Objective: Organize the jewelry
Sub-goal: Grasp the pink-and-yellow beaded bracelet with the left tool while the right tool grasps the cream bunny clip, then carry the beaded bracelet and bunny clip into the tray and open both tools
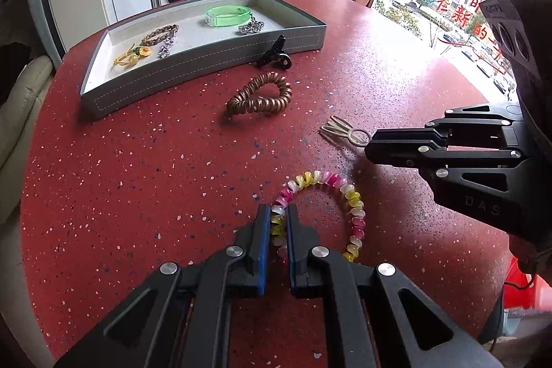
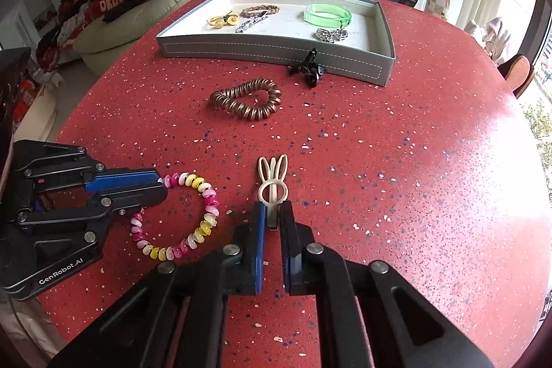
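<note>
The round red speckled surface [image 2: 396, 161] lay mostly bare on its window side, well clear of its curved edge. The shallow grey tray [image 2: 276, 49] sat at the far side, with a black hair claw [image 2: 307, 69] touching its front wall and a bronze spiral hair tie [image 2: 246, 99] lying just nearer. The left gripper [image 1: 278, 223] was clenched on the pink, yellow and white spiral hair tie [image 1: 352, 195], whose loop rested on the surface. The right gripper [image 2: 273, 216] was clamped on the stem of the cream rabbit-eared hair clip [image 2: 272, 176], ears pointing toward the tray.
</note>
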